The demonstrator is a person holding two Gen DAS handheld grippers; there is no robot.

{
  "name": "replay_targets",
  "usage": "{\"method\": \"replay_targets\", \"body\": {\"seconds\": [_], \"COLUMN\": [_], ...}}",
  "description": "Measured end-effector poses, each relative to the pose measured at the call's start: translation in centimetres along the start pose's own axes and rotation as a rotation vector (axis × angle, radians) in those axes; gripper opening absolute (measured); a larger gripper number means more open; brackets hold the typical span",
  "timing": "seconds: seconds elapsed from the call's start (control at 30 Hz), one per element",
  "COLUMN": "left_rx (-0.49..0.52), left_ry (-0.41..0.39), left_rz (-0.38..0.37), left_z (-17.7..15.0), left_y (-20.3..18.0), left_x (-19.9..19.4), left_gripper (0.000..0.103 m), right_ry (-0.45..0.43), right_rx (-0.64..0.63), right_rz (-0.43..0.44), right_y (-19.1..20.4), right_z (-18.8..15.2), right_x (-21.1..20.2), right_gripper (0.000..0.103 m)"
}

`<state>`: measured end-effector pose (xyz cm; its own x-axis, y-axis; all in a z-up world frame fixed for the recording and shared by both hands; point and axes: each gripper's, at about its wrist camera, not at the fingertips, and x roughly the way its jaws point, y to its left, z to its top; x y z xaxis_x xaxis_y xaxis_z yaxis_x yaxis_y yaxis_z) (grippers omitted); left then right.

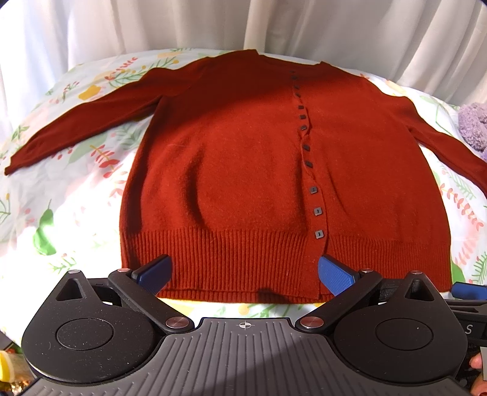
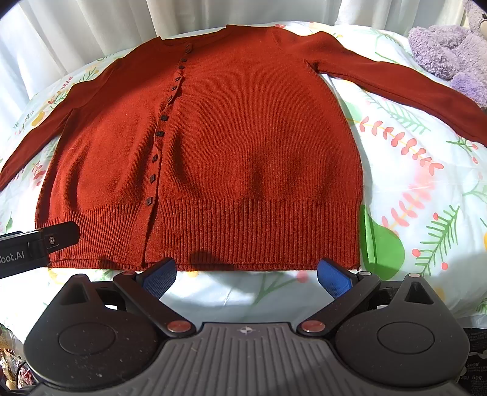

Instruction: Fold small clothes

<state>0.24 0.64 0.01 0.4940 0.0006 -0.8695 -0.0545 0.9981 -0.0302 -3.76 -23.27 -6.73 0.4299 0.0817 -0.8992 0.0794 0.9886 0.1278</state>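
A rust-red knit cardigan lies flat and buttoned on a floral sheet, sleeves spread out to both sides, ribbed hem toward me. It also shows in the right wrist view. My left gripper is open and empty, its blue pads just above the hem near the button line. My right gripper is open and empty, just short of the hem's right half. The left gripper's body shows at the left edge of the right wrist view.
The floral sheet covers a bed. White curtains hang behind it. A purple plush toy lies at the far right next to the right sleeve.
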Motion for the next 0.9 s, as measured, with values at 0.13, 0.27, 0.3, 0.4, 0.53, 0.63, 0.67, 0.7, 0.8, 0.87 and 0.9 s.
{"method": "replay_targets", "body": {"seconds": [0.13,0.27,0.3,0.4,0.53,0.63,0.67,0.7,0.8,0.87,0.9], "left_rx": [-0.001,0.002,0.002,0.002,0.003,0.005,0.005,0.006,0.007,0.008,0.008], "left_ry": [-0.007,-0.006,-0.005,-0.006,-0.004,-0.002,-0.002,-0.003,0.001,0.003,0.004], "left_rz": [0.006,0.008,0.008,0.009,0.009,0.01,0.011,0.01,0.012,0.012,0.013], "left_z": [0.02,0.08,0.06,0.02,0.05,0.01,-0.02,0.0,0.03,0.06,0.05], "left_y": [0.0,-0.21,-0.21,-0.25,-0.33,-0.45,-0.45,-0.47,-0.52,-0.58,-0.6], "left_x": [-0.02,-0.05,-0.05,-0.09,-0.1,-0.12,-0.13,-0.13,-0.11,-0.09,-0.1], "left_gripper": [0.103,0.103,0.103,0.103,0.103,0.103,0.103,0.103,0.103,0.103,0.103], "right_ry": [0.0,0.0,0.0,0.001,0.0,0.001,0.001,0.0,0.0,0.0,0.0], "right_rx": [0.0,0.0,-0.001,0.0,0.001,0.0,0.0,0.001,0.001,0.003,0.003], "right_rz": [0.001,0.001,0.001,0.002,0.001,0.003,0.002,0.002,0.003,0.004,0.004], "right_y": [-0.12,-0.21,-0.23,-0.26,-0.3,-0.32,-0.34,-0.35,-0.37,-0.41,-0.4], "right_z": [-0.02,0.0,0.01,-0.02,-0.06,-0.1,-0.15,-0.14,-0.14,-0.2,-0.21], "right_x": [0.03,0.05,0.05,0.06,0.08,0.09,0.06,0.05,0.06,0.12,0.15], "right_gripper": [0.099,0.099,0.099,0.099,0.099,0.099,0.099,0.099,0.099,0.099,0.099]}}
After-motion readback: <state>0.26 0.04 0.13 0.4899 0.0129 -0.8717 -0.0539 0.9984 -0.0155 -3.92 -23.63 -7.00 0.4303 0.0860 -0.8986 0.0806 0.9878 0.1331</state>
